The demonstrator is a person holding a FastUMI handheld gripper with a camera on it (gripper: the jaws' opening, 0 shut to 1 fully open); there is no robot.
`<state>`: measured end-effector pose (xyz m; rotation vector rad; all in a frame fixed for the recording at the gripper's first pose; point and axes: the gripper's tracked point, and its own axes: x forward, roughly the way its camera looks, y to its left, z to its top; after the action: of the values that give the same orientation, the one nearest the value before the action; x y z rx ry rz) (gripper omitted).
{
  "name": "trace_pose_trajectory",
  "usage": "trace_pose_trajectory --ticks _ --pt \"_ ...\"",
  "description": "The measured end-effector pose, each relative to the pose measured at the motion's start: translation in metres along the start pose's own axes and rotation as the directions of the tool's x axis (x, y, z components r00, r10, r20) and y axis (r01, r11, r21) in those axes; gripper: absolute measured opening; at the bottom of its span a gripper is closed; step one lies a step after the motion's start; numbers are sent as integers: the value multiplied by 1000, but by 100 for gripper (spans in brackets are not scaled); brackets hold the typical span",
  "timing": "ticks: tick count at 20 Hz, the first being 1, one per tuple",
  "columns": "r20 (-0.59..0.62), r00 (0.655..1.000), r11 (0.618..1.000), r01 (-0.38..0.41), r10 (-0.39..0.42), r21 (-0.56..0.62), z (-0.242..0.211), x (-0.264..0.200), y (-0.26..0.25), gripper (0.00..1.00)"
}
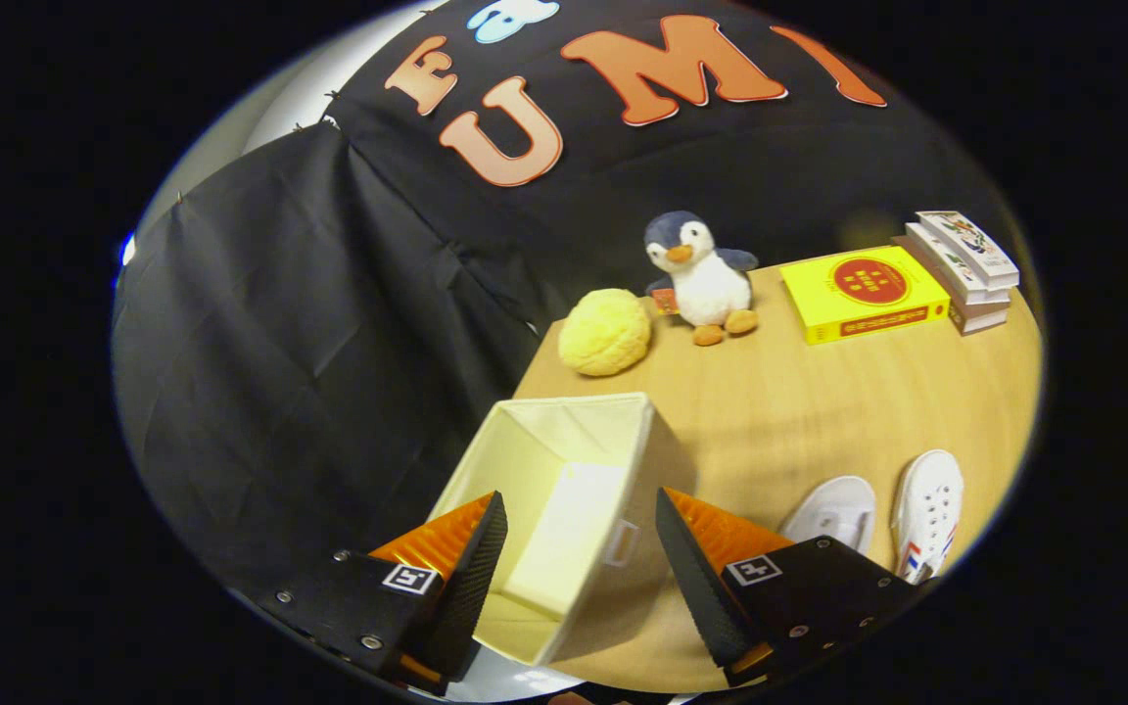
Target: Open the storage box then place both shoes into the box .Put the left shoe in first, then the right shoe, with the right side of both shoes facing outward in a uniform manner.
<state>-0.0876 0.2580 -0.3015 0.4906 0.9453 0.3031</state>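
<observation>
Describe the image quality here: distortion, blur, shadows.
Gripper view: strong fisheye bending curves the table edge and stretches the storage box; the box is open between the spread fingers of the gripper. Slight softness on the white shoes; a soft shadow falls beside the box; the penguin toy looks sharp.

A cream fabric storage box [564, 490] stands open-topped at the wooden table's corner, a small handle on its near side. Two white lace-up shoes [882, 519] lie side by side at its three o'clock, toes pointing away.
</observation>
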Motion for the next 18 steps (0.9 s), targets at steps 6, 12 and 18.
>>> trace_pose_trajectory --ticks 6,12,18 --pt "-83 973 977 212 -214 -25 -57 -27 -103 92" --pt "-152 944 955 280 -293 -97 -98 -35 -152 88" --pt "-230 922 947 282 -312 -151 -135 -33 -173 84"
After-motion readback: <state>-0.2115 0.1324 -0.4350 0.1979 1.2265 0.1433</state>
